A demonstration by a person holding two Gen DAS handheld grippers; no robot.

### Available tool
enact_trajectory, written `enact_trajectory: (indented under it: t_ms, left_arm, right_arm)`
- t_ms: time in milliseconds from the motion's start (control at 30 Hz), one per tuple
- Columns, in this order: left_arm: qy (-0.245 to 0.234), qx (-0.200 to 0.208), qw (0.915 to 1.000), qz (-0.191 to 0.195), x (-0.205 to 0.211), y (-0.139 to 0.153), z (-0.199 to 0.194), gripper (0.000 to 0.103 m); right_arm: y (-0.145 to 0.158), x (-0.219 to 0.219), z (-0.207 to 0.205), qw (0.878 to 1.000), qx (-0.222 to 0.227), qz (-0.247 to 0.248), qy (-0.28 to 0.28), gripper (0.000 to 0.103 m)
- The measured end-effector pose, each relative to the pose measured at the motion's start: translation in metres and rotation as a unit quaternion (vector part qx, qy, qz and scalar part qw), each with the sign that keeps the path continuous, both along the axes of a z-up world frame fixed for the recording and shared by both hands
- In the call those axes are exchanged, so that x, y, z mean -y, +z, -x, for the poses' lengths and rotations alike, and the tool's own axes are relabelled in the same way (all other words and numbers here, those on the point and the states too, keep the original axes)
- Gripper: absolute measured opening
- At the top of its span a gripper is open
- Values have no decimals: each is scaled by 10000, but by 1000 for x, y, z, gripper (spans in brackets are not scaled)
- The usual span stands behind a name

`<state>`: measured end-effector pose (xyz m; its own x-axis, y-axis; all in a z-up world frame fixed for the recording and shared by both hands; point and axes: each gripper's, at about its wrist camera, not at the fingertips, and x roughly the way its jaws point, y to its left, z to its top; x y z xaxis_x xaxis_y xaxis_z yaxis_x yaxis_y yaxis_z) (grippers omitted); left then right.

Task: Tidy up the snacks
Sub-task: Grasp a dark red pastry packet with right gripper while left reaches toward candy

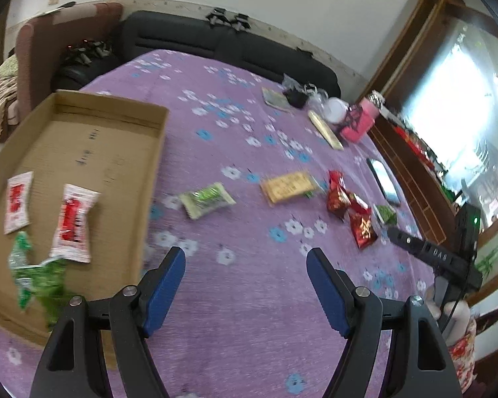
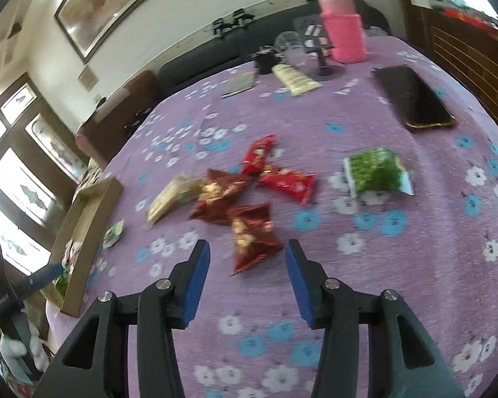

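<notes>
Cardboard tray (image 1: 83, 152): far left on the purple cloth (image 1: 249, 298); it holds two red-and-white packets (image 1: 73, 222) and green wrappers (image 1: 40, 275) at its near end.
Left gripper (image 1: 245, 285): jaws spread wide, nothing between them, bare cloth below, just right of the tray's near corner.
Loose snacks, left view: a pale green packet (image 1: 206, 199), then a yellow flat packet (image 1: 289, 187), then a cluster of red packets (image 1: 348, 209), all well apart from the tray.
Right gripper (image 2: 248, 277): jaws partly apart and empty; the dark red packet (image 2: 252, 237) lies just ahead of the blue pads (image 2: 196, 285), its near tip between them.
Green packet (image 2: 376, 174): alone to the right of the red cluster, near a dark phone (image 2: 415, 99).
Step in hand, as I judge it: taking the next loose packet for the tray.
Doing it well: bring the right pads down either side of the dark red packet's crimped end, close on that one only, lift clear of its neighbours, and set it flat beside like-coloured ones.
Hard to make out: both views are smeared, so packet print is unreadable.
Cut off: the tray's near edge sits behind the left finger; in the right view only one side wall shows.
Far clutter: a pink bottle (image 2: 342, 33) and small items, indistinct.
</notes>
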<state>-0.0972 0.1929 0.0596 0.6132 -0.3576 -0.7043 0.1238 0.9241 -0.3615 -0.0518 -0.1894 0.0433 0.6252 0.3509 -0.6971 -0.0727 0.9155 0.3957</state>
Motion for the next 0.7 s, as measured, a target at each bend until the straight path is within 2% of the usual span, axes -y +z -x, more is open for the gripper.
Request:
enact_trajectory:
  t_ms: [167,333,400,500,533,600,700]
  left_arm:
    - [-297,33,9990,-323,19,-5,-11,79]
    - [-685,198,9922,-1027,32,-6,-36,79]
    - [-683,128,9887,-1330,35,-9,-52,79]
    - [-772,6,9844,-1582,38,-17,-74,79]
    - [-817,-44,9826,-1666,40,-21,-83,79]
    - [-896,-169,9794,-1803,42,-30,-97,79]
    - [-975,-446,9761,-1891,44,-43,-110,79]
  right_arm:
    - [-5,-23,-19,9997,-40,213,126,51]
    - [-12,-43,-34,9983,51,561,175,51]
    - [-17,-47,-37,9980,82,595,195,51]
    - [-25,-46,-41,9981,39,559,272,51]
    - [-28,-45,-42,9981,-12,555,264,48]
    - [-31,-41,-43,9984,-51,517,206,31]
    - [-31,-36,-43,9990,-70,402,190,30]
